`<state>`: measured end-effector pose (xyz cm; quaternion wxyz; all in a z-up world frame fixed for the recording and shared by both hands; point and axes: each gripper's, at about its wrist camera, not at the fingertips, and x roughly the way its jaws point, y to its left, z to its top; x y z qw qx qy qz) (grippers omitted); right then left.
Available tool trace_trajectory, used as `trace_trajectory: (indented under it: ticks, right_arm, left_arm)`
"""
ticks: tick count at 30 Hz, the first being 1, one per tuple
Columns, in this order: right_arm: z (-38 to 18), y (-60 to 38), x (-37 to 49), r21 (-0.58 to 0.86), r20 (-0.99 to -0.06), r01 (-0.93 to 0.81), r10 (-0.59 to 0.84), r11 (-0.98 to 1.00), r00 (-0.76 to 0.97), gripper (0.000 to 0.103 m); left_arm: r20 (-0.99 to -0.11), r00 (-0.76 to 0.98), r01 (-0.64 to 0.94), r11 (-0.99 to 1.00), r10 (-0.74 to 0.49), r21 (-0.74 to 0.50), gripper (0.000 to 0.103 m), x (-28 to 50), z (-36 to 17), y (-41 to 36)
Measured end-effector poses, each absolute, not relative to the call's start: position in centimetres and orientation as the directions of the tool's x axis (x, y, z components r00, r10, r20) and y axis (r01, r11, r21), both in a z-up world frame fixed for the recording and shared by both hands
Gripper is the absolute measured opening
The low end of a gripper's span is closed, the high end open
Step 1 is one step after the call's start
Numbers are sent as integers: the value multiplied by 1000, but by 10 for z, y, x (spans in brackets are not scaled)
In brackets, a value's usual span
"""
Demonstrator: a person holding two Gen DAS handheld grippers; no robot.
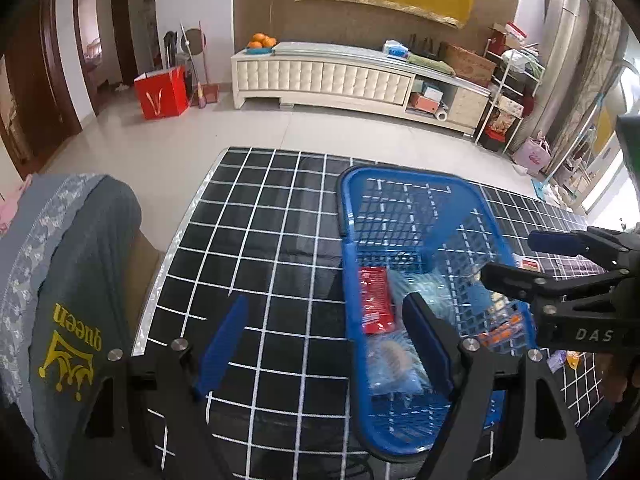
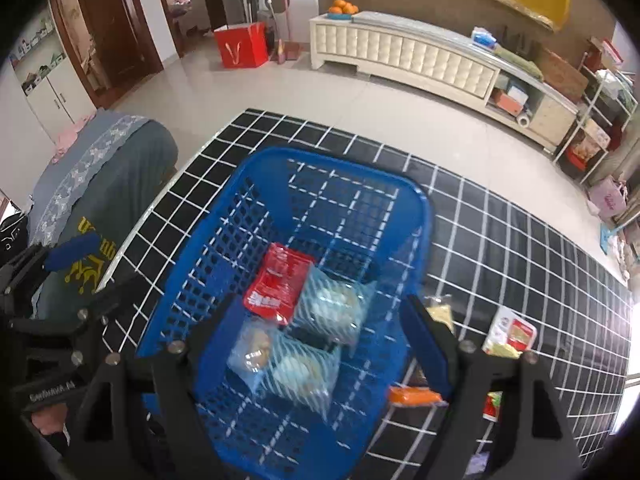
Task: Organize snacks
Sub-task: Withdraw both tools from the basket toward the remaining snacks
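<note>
Currently both tools released: right tool (image 2: pixel 316 344) over blue basket (image 2: pixel 344 168) holding red packet (image 2: pixel 278 284) and two clear-wrapped pastries (image 2: pixel 332 304); left tool (image 1: pixel 324 348) straddles its left rim. Orange snack (image 2: pixel 414 396) on desk (image 2: pixel 520 248) beside basket.

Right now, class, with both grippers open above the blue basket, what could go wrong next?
1. The orange packet lies against the blue basket; reaching for it could nudge the basket.
2. The right gripper hovers over the clear cake packs, so descending might crush them.
</note>
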<state>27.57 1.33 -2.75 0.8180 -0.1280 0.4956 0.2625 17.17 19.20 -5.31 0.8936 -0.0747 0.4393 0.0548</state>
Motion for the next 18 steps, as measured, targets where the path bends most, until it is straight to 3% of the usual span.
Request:
trace_trajectory:
  ticks: [18]
  right_arm:
    - [19,-141,242,100,-828,-437,318,894,461,84]
  left_arm:
    - [-737,676,16,1000,4,20,81,150,-5,53]
